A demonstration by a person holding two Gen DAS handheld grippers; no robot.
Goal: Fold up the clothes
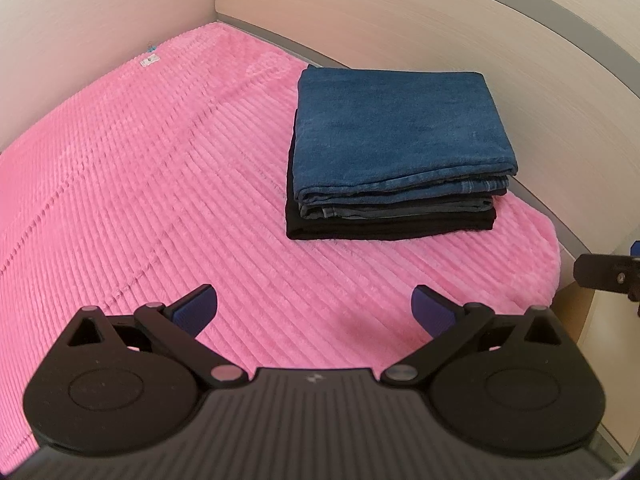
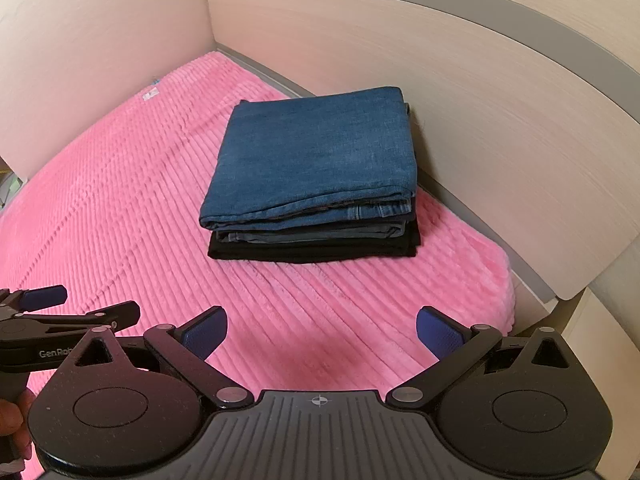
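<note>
Denim tops the folded stack, which sits at twelve o'clock from us on the pink blanket, near the headboard. Our left gripper and right gripper hang spread and empty. We judge the stack heavy, stiff-edged — best lifted from beneath the black bottom layer.

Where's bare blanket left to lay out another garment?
Free: the pink blanket left of the folded stack out to the side board, and the strip between the stack and both open claws. Crowded: the stack's corner by the headboard.
</note>
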